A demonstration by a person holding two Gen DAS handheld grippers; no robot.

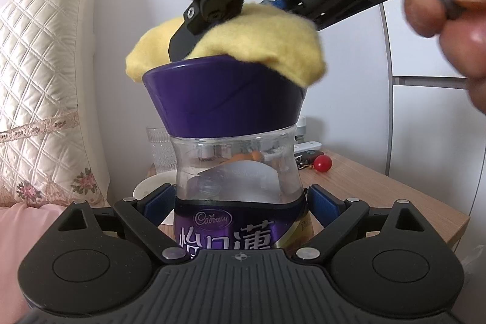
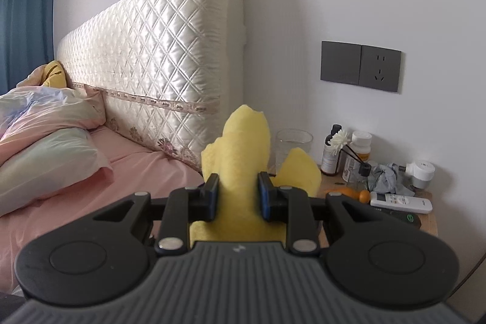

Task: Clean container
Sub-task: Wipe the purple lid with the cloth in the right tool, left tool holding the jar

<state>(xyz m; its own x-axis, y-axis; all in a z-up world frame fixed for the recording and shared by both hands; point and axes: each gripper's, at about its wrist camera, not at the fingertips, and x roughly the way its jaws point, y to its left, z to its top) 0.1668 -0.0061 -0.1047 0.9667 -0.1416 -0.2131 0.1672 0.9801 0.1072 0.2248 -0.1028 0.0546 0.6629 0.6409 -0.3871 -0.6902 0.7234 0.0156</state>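
A clear plastic Cadbury jar (image 1: 237,172) with a purple lid (image 1: 224,99) stands upright between the fingers of my left gripper (image 1: 240,202), which is shut on its body. My right gripper (image 2: 238,193) is shut on a yellow cloth (image 2: 243,148). In the left wrist view the right gripper (image 1: 212,11) comes in from above and presses the yellow cloth (image 1: 255,41) onto the top of the purple lid. The jar does not show in the right wrist view.
A wooden bedside table (image 1: 379,187) holds a glass (image 2: 293,144), bottles (image 2: 358,154), a remote (image 2: 401,201), a red ball (image 1: 322,163) and a white dish (image 1: 148,187). A quilted headboard (image 2: 158,75) and a pink bed (image 2: 127,181) lie to the left. A wall socket (image 2: 361,66) is above the table.
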